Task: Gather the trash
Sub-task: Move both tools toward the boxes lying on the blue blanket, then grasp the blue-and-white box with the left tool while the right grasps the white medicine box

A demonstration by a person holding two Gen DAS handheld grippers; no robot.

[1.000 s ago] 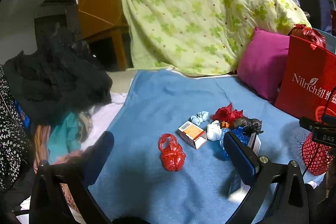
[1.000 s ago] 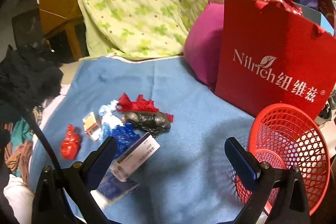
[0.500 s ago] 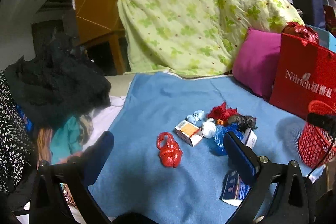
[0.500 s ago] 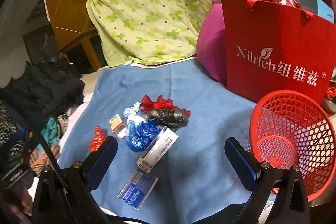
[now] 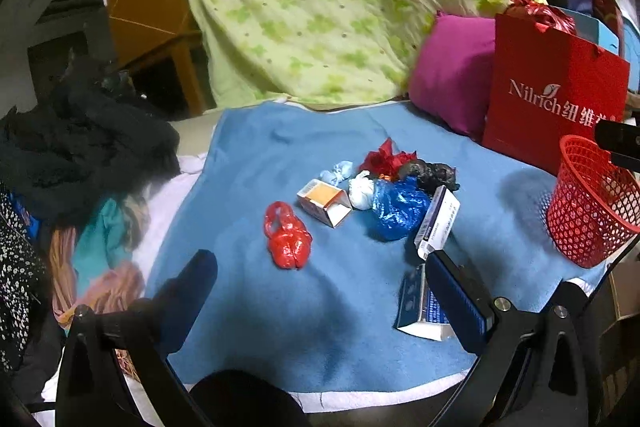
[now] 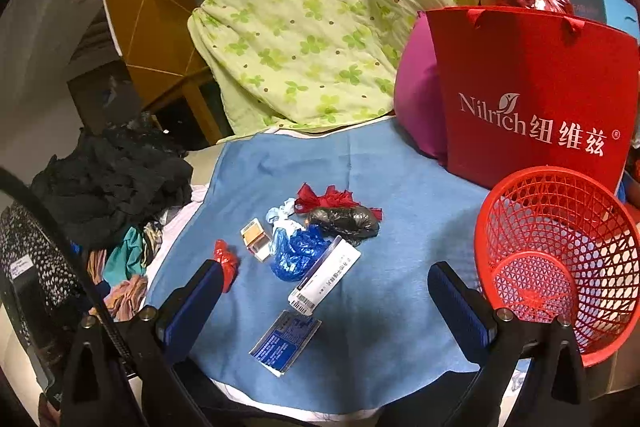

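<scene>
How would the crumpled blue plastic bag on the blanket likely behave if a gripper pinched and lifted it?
The blue plastic bag is thin, creased film, so it would probably squash and hang limp. It looks light for its bulk. Its glossy surface may slip between the pads, and since it touches the long white box, lifting could nudge that.

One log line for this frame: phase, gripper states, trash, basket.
phase: approach, nothing grasped | left gripper: open | right gripper: open | trash: bags, boxes on blue blanket | red basket: looks empty, right of the trash
</scene>
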